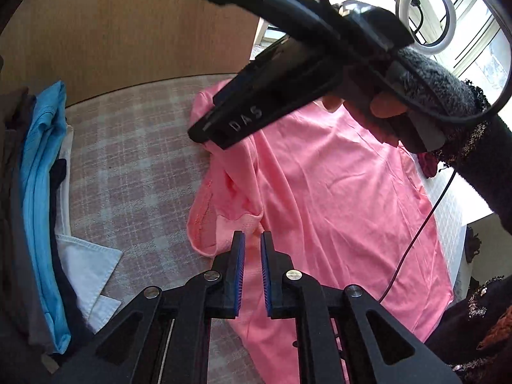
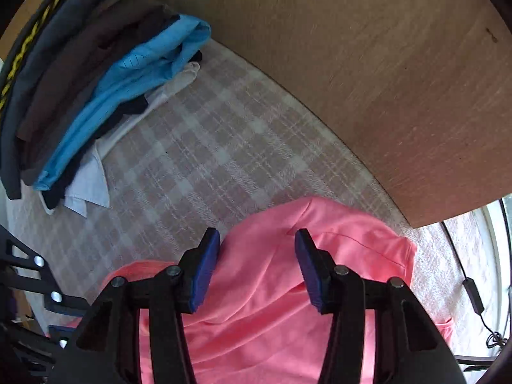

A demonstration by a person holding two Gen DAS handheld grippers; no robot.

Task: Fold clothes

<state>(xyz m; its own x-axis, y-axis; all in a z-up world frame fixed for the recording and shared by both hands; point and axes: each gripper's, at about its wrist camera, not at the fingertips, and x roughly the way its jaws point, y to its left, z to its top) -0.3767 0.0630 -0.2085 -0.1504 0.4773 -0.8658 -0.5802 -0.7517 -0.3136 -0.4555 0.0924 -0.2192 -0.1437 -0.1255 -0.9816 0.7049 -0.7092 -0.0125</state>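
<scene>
A pink shirt (image 1: 336, 192) lies rumpled on the checked cover (image 1: 134, 160), one sleeve bunched at its left side. My left gripper (image 1: 252, 236) hovers over that sleeve's edge. Its blue pads stand a narrow gap apart and nothing is pinched between them. In the right wrist view my right gripper (image 2: 257, 233) stands open, wide, just above the pink shirt (image 2: 265, 304) near its upper edge. The left wrist view shows the right gripper's black housing (image 1: 275, 96) in a hand with a dark sleeve, above the shirt's top corner.
A pile of folded clothes with a blue shirt (image 2: 128, 86) on it lies at the left, and a white garment (image 1: 86, 265) sticks out below. A wooden board (image 2: 368, 64) borders the checked cover (image 2: 208, 147). A ring light (image 1: 425, 16) and a black cable (image 1: 416, 233) are at the right.
</scene>
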